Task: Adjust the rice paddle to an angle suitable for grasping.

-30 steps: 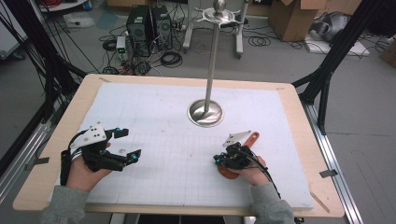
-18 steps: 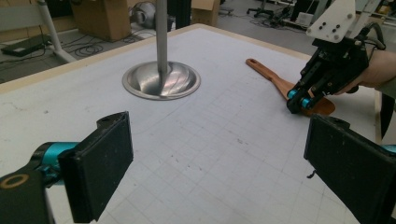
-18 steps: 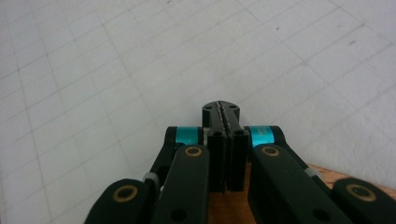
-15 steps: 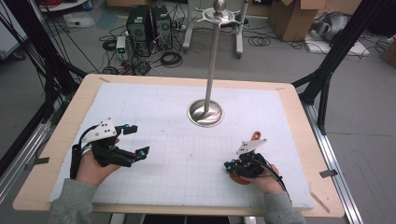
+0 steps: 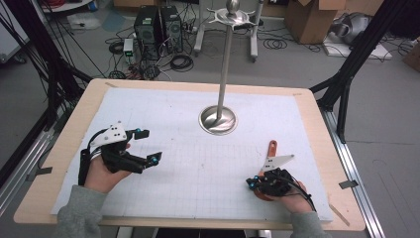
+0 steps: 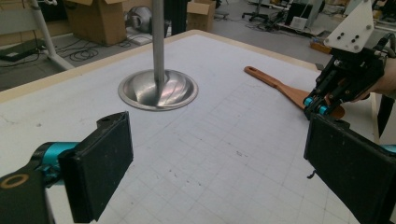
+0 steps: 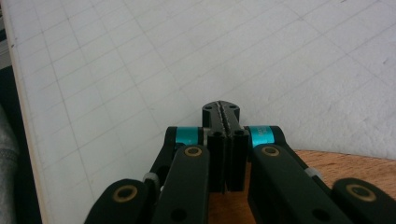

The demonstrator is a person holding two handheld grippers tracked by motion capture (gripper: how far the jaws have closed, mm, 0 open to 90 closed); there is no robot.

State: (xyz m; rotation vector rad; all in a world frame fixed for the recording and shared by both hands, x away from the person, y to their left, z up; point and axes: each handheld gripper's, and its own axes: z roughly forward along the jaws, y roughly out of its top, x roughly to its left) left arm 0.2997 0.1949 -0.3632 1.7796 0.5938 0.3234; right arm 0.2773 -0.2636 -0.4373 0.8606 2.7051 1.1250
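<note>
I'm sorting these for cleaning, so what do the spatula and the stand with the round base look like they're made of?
The spatula looks like wood: warm orange-brown, matte, with faint grain and a hole in the handle end. The stand looks like polished metal, probably steel: its silver dished base mirrors the pole and shows bright streaks of light.
</note>
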